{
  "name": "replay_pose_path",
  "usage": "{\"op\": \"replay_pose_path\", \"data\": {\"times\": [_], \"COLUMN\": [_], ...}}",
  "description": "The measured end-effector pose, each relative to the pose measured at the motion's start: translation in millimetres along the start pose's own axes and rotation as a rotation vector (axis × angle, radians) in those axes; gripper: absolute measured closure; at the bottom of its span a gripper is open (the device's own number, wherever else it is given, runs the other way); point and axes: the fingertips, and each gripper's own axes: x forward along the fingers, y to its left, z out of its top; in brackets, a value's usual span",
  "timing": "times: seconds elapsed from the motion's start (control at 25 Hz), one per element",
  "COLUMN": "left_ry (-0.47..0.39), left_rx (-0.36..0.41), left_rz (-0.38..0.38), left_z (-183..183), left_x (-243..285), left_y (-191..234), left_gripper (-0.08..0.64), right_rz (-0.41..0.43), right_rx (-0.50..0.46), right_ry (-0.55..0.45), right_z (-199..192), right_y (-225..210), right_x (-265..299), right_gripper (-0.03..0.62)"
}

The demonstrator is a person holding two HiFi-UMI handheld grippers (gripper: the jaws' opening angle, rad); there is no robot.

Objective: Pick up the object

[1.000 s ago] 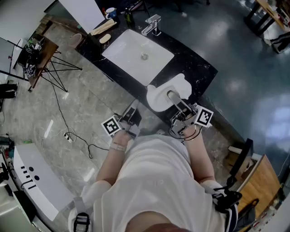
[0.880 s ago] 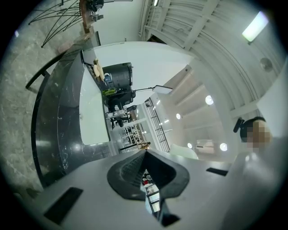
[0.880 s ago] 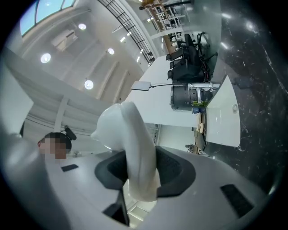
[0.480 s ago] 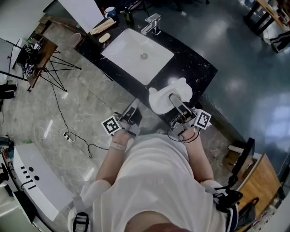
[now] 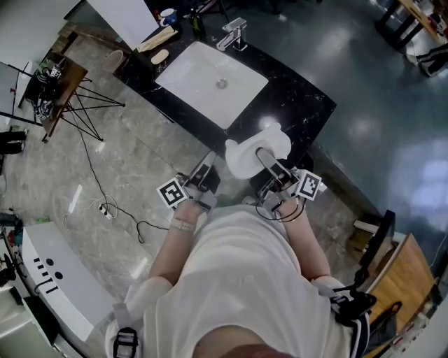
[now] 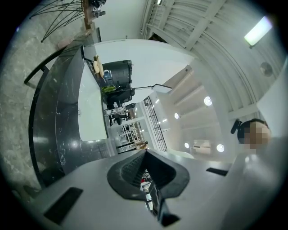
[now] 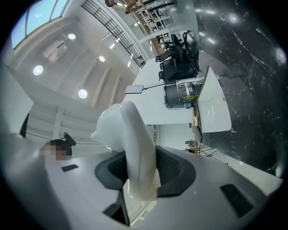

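Note:
A white, glossy, curved object [image 5: 250,149] hangs over the near edge of the black marble counter [image 5: 301,105]. My right gripper [image 5: 269,166] is shut on it. In the right gripper view the white object [image 7: 130,143] stands pinched between the two dark pads [image 7: 173,173] and rises well above the right gripper [image 7: 143,175]. My left gripper [image 5: 203,176] is held beside it, over the floor just short of the counter's edge. In the left gripper view the left gripper [image 6: 146,173] is shut with nothing between its pads.
A white rectangular sink [image 5: 210,75] with a chrome faucet [image 5: 234,33] is set in the counter. A wooden item [image 5: 157,40] and a cup [image 5: 168,15] sit at its far left end. A tripod [image 5: 84,105] and a cable [image 5: 105,204] stand on the stone floor at left.
The right gripper has drifted slightly left toward the body with the white object and rolled, so the object shows a different side. The left gripper has kept still.

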Motion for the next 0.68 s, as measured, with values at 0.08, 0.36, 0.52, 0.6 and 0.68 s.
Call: {"op": "replay_pose_path", "data": {"times": [0.08, 0.36, 0.52, 0.6, 0.68], "left_ry": [-0.001, 0.002, 0.009, 0.013, 0.018], "left_rx": [-0.003, -0.011, -0.009, -0.009, -0.011], "left_rz": [0.001, 0.010, 0.012, 0.016, 0.021], "left_z": [0.0, -3.3, -4.3, -5.3, -6.7], "left_x": [-0.1, -1.6, 0.4, 1.9, 2.8], "left_y": [0.3, 2.5, 3.3, 4.4, 6.1], "left_gripper": [0.554, 0.554, 0.554, 0.554, 0.554], "right_rz": [0.004, 0.015, 0.007, -0.003, -0.012], "right_rx": [0.007, 0.009, 0.020, 0.027, 0.032], "right_ry": [-0.004, -0.016, -0.023, -0.028, -0.033], "right_z": [-1.3, 0.4, 2.2, 3.4, 4.3], "right_y": [-0.3, 0.8, -1.7, -4.2, -6.6], "right_x": [0.3, -2.0, -4.8, -6.0, -7.4], "right_gripper": [0.442, 0.442, 0.442, 0.442, 0.442]}}
